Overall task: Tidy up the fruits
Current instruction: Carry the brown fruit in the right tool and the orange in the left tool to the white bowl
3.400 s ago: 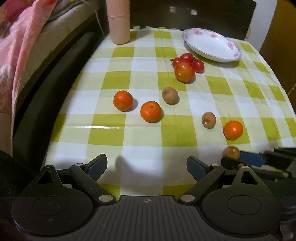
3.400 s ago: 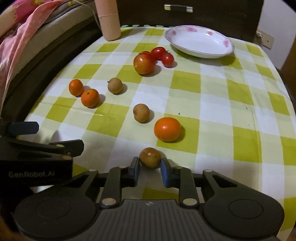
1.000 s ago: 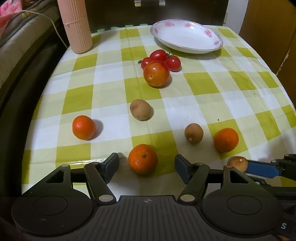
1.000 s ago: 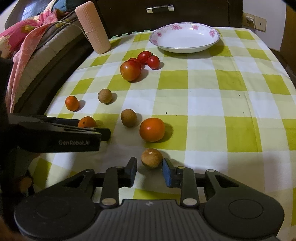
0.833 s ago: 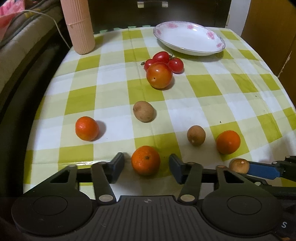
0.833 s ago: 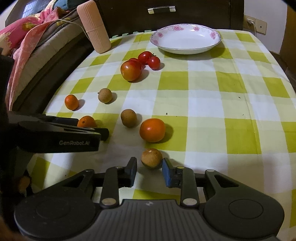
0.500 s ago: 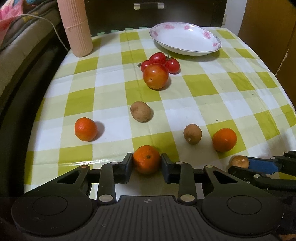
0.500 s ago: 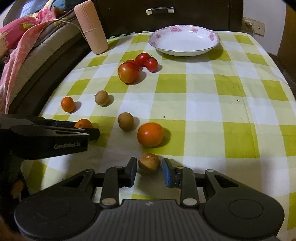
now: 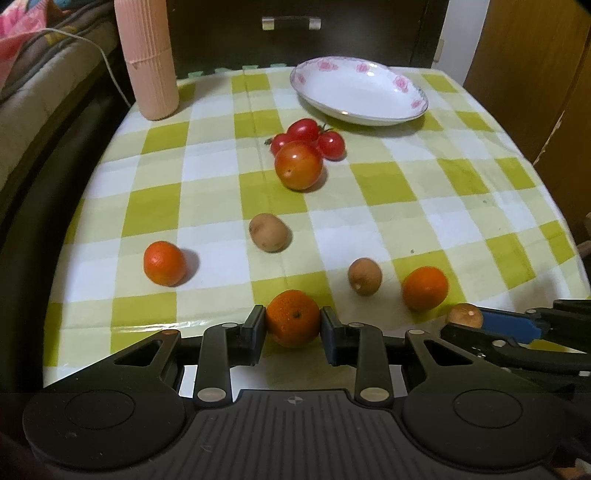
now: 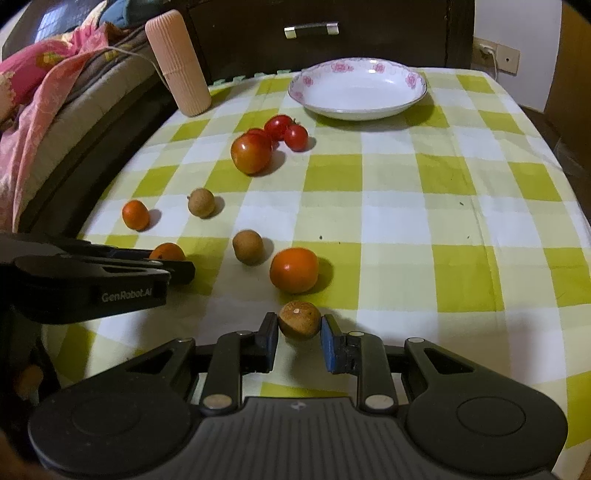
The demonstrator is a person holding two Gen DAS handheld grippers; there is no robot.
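Note:
My left gripper (image 9: 293,322) is shut on an orange mandarin (image 9: 291,315) near the front edge of the checked tablecloth (image 9: 388,184); both pads press its sides. My right gripper (image 10: 299,325) has its jaws closing on a small brown fruit (image 10: 298,318), and both pads touch it. That brown fruit (image 9: 463,314) also shows at the right of the left wrist view. On the cloth lie two more mandarins (image 9: 164,263) (image 9: 424,288), two brown fruits (image 9: 268,232) (image 9: 365,276), a large tomato (image 9: 298,165) and a cluster of cherry tomatoes (image 9: 306,134).
A white plate with pink flowers (image 9: 369,120) stands at the far side with nothing in it. A pink ribbed cylinder (image 9: 149,59) stands at the far left corner. A bed with pink bedding (image 10: 33,110) runs along the left edge. A dark cabinet (image 10: 332,22) stands behind.
My left gripper's jaws closed from wide apart onto the mandarin. The right gripper's jaws narrowed onto the brown fruit. Neither hand shifted much.

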